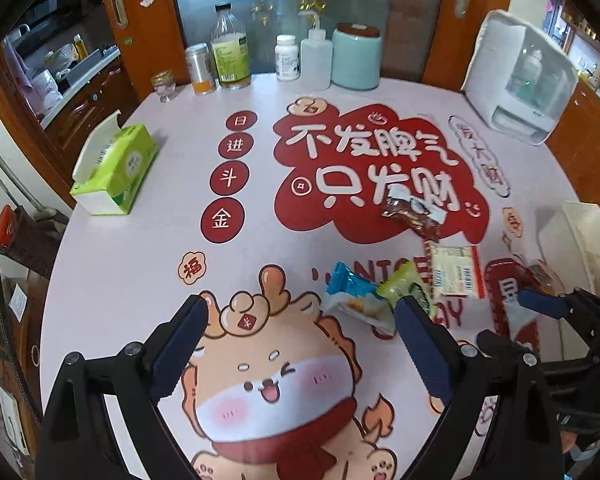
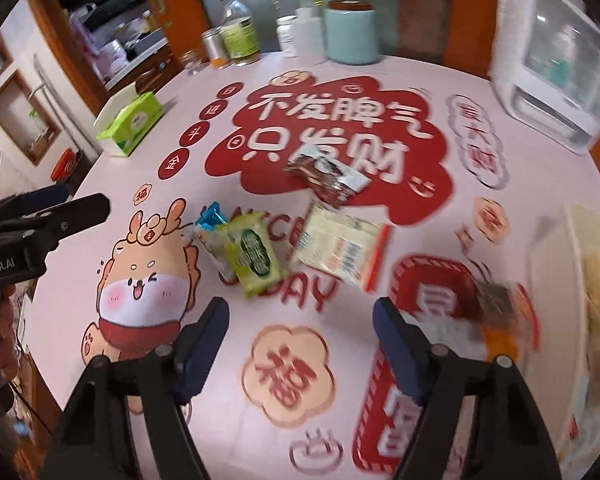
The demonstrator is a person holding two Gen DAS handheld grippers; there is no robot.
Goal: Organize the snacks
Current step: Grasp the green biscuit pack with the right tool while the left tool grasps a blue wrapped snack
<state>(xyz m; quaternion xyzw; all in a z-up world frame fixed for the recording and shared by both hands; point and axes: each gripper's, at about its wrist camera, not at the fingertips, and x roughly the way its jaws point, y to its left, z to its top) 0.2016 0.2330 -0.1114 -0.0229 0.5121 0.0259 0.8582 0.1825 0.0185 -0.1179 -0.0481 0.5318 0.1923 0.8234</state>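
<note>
Two hand-held grippers hover over a round table (image 1: pixel 112 264) covered in a festive red-and-pink cartoon print. The left gripper (image 1: pixel 300 312) has its jaws spread wide with nothing between them, above the printed cartoon animal. The right gripper (image 2: pixel 300 316) is also parted and empty (its view is blurred). The snacks lie loose near the table's middle: a blue packet (image 1: pixel 346 280) touching a green packet (image 2: pixel 256 256), a cream packet with a barcode (image 2: pixel 340 248) just beside them, and a brown packet (image 1: pixel 414 214) farther back. A green tissue box (image 1: pixel 116 168) sits at the left edge; bottles and a teal canister (image 1: pixel 356 60) line the far side.
</note>
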